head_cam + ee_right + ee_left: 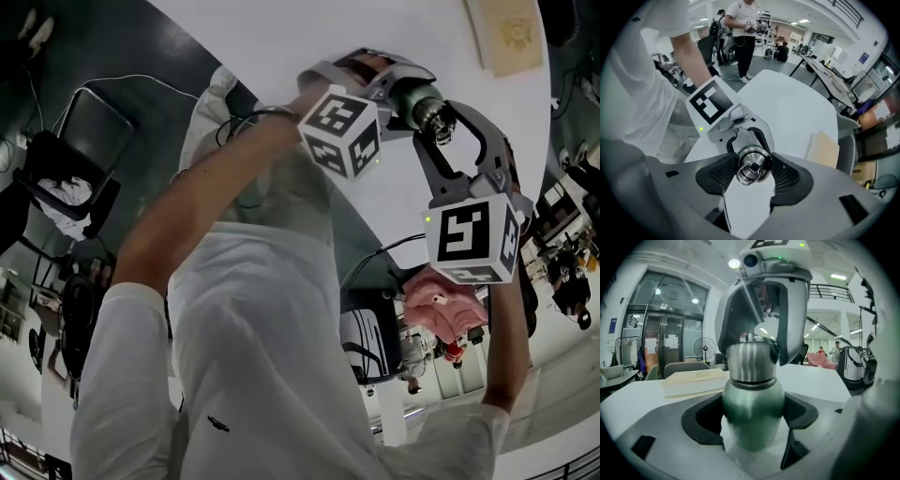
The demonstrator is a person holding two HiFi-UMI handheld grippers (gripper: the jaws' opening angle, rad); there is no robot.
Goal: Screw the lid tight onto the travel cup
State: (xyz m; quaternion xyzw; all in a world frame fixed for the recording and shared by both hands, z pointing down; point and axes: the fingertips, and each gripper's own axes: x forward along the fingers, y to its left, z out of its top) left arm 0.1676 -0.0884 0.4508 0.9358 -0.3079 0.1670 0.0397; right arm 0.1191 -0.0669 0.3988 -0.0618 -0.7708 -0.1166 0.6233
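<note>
A steel travel cup (pixel 752 413) with a greenish body is held in the air above the white table (pixel 281 37). My left gripper (pixel 752 425) is shut on the cup's body, black pads (pixel 705 418) pressing both sides. The steel lid (pixel 751 169), with a ring on top, sits on the cup's neck. My right gripper (pixel 751 177) is shut on that lid, a ribbed pad (pixel 787 178) against each side. In the head view the cup (pixel 419 101) lies nearly level between the left gripper (pixel 398 89) and the right gripper (pixel 442 122), which comes at it end-on.
A tan book (pixel 506 33) lies on the far part of the round table, also seen as the book (pixel 824 149) past the right jaws. The table's curved edge runs close to the person's body. Chairs, bags and people stand on the floor around.
</note>
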